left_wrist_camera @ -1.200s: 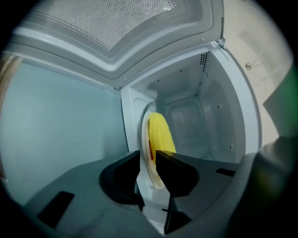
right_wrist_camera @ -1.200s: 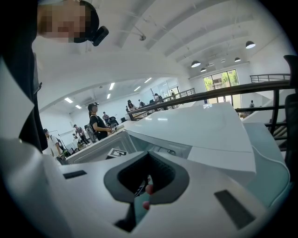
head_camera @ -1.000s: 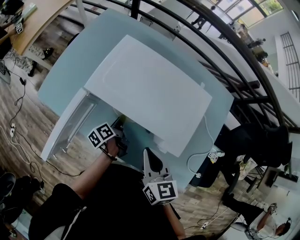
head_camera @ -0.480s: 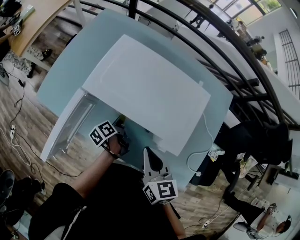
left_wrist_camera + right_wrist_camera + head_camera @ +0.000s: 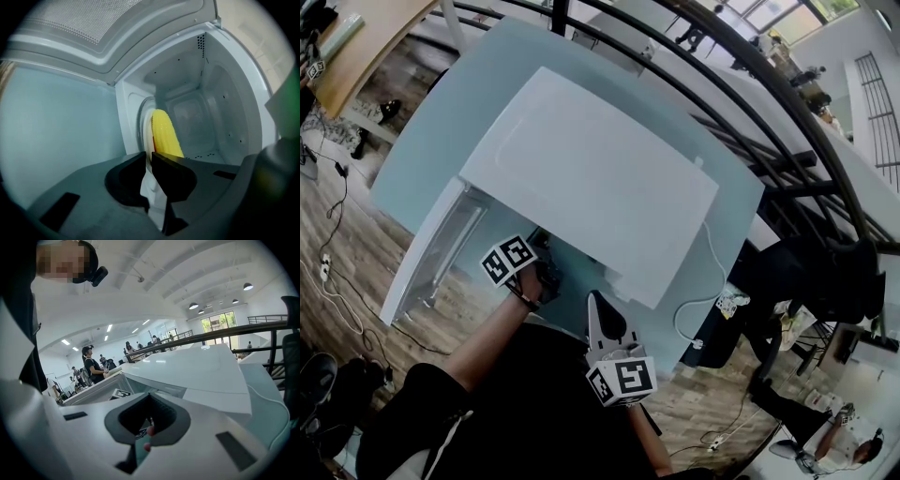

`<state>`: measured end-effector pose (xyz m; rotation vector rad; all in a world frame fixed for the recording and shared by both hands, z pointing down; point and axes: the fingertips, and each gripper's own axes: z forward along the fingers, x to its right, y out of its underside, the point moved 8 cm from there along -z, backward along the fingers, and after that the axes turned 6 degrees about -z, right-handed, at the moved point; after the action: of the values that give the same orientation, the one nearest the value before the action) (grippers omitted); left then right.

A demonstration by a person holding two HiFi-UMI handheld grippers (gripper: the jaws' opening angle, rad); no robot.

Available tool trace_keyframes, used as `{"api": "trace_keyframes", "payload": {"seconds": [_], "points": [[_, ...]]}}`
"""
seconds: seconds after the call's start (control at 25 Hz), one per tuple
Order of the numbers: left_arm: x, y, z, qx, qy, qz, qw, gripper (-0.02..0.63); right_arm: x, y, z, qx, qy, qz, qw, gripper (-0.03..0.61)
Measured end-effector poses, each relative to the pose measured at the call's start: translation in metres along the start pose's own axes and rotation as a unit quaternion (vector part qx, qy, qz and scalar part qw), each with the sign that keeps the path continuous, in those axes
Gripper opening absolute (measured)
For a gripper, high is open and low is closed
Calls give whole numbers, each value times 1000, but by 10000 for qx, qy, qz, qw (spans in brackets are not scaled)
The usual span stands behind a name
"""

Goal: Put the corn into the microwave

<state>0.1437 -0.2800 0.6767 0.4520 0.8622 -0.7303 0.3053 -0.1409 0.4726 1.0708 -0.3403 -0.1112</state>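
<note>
At the mouth of the microwave, my left gripper holds a white plate by its rim. Its jaws have just been closing, and now they stand nearly together with the thin edge of the plate between them. The corn lies loose on this plate, just beyond my jaws and before the open cavity; whether it has already passed the threshold, I cannot tell. My right gripper is close to my body, jaws together, with nothing in them. The danger, as I judge it, comes from the grip: I pinch only one small part of the rim, so the plate can sag or turn in my jaws. The corn is round and nothing stops it, so it could then roll off onto the light blue table. The far edge of the plate may also knock against the frame of the opening if I push in too low or too much toward the side of the door, and such a knock could shake the corn off. The corn lies flat on the plate. Its long axis runs nearly along the line my gripper points, and its rounded far end looks into the cavity.
</note>
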Motion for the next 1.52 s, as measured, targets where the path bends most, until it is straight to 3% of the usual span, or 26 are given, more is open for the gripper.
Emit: {"api": "trace_keyframes", "payload": {"seconds": [0.2, 0.52, 0.64, 0.84, 1.08, 1.28, 1.52], "points": [[2, 0, -4, -79, -85, 599, 9981, 47, -4, 2, 0, 61, 24, 42, 10000, 8], [-4, 1, -28, -302, -116, 1134, 9930, 49, -17, 5, -4, 203, 134, 167, 9996, 9], [2, 2, -41, -459, -10, 1674, 9848, 3, -25, 7, -5, 246, 164, 206, 9994, 8], [16, 0, -69, -642, 551, 2302, 9695, 3, -40, 12, -5, 311, 227, 344, 9987, 9], [32, -9, -121, -566, 1053, 3353, 9345, 2, -62, 24, -2, 435, 246, 557, 9972, 8], [39, -12, -154, -527, 1327, 3755, 9158, 2, -79, 27, -2, 527, 219, 565, 9968, 8], [54, -9, -187, -399, 1768, 4468, 8761, 2, -93, 32, -11, 666, 303, 544, 9958, 8]]}}
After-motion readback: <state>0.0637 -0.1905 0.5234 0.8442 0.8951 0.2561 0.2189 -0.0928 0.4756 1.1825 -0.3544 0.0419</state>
